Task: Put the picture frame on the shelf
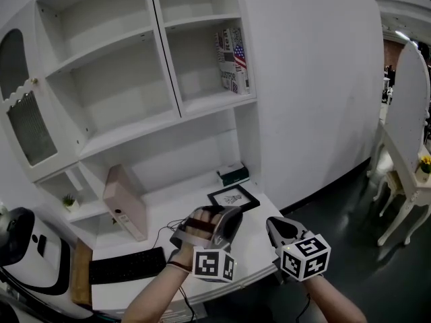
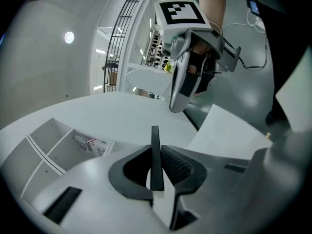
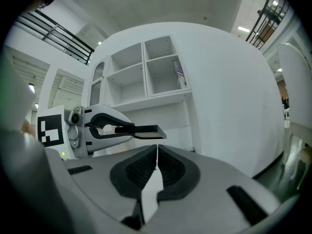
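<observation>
A black picture frame (image 1: 233, 198) with a white print is held level above the white desk (image 1: 256, 244), with my left gripper (image 1: 225, 212) shut on its near edge. In the left gripper view the frame (image 2: 155, 145) shows edge-on as a thin black bar pinched between the pads. The right gripper view shows it flat (image 3: 144, 130) in the left gripper's jaws. My right gripper (image 1: 273, 223) hovers just right of the frame, shut and holding nothing (image 3: 157, 149). The white shelf unit (image 1: 135, 123) rises behind the desk, most of its compartments bare.
Books (image 1: 232, 60) stand in the upper right compartment. On the desk are a green box (image 1: 233, 174), a pink upright box (image 1: 124, 202) and a black keyboard (image 1: 126, 265). A small plant (image 1: 69, 200) sits in a low cubby. A white chair (image 1: 404, 153) stands on the dark floor at right.
</observation>
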The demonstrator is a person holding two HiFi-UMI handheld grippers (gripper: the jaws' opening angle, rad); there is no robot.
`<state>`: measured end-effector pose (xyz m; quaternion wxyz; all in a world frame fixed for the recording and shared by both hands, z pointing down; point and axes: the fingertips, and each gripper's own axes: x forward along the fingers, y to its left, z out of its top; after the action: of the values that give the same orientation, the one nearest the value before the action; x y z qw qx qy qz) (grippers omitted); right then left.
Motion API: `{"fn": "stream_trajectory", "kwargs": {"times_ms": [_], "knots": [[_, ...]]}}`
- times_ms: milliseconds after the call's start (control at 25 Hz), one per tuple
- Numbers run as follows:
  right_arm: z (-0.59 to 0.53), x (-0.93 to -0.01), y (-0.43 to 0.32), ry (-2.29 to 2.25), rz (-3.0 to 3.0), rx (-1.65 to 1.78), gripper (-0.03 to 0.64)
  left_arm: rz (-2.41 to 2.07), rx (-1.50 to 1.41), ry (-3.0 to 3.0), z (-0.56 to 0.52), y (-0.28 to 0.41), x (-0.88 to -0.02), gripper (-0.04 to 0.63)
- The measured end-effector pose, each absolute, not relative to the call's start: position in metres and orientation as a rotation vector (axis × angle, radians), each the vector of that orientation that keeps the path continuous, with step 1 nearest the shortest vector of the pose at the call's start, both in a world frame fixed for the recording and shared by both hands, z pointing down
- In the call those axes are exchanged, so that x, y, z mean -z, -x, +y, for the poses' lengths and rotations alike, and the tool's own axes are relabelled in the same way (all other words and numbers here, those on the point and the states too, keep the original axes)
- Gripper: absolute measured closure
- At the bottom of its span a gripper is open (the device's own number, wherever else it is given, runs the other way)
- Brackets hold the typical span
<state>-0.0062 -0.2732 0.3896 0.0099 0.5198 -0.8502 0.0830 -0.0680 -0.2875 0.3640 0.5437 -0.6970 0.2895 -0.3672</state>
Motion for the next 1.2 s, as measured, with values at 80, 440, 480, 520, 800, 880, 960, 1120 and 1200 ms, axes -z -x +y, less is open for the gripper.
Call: {"fn": "stream_trajectory", "kwargs": {"times_ms": [80, 440, 480, 520, 800, 880, 960, 1120, 1200], "knots": [[-0.283, -0.383, 0.002, -1.625, -2.658, -0.237, 0.615, 0.681, 0.865, 1.634, -0.297, 0.065, -0.356, 0.529], [-0.33, -0.356, -0.011, -1.633, -2.688, -0.189, 0.615, 0.662, 0.833, 1.537, -0.344, 0.05, -0.307, 0.529], [-0.334, -0.354, -0.012, -1.631, -2.689, -0.182, 0.615, 0.661, 0.829, 1.526, -0.349, 0.048, -0.302, 0.529], [-0.339, -0.352, -0.013, -1.628, -2.689, -0.175, 0.615, 0.662, 0.825, 1.516, -0.354, 0.047, -0.297, 0.529], [-0.37, -0.334, -0.022, -1.615, -2.709, -0.127, 0.615, 0.685, 0.802, 1.452, -0.385, 0.04, -0.261, 0.529], [-0.377, -0.329, -0.023, -1.612, -2.717, -0.111, 0.615, 0.683, 0.798, 1.429, -0.391, 0.037, -0.253, 0.529], [-0.384, -0.323, -0.024, -1.607, -2.723, -0.093, 0.615, 0.683, 0.791, 1.405, -0.395, 0.035, -0.242, 0.529], [-0.393, -0.31, -0.02, -1.582, -2.736, -0.047, 0.615, 0.691, 0.781, 1.36, -0.404, 0.032, -0.22, 0.529], [-0.397, -0.302, -0.016, -1.574, -2.738, -0.017, 0.615, 0.692, 0.777, 1.346, -0.406, 0.032, -0.212, 0.529]]}}
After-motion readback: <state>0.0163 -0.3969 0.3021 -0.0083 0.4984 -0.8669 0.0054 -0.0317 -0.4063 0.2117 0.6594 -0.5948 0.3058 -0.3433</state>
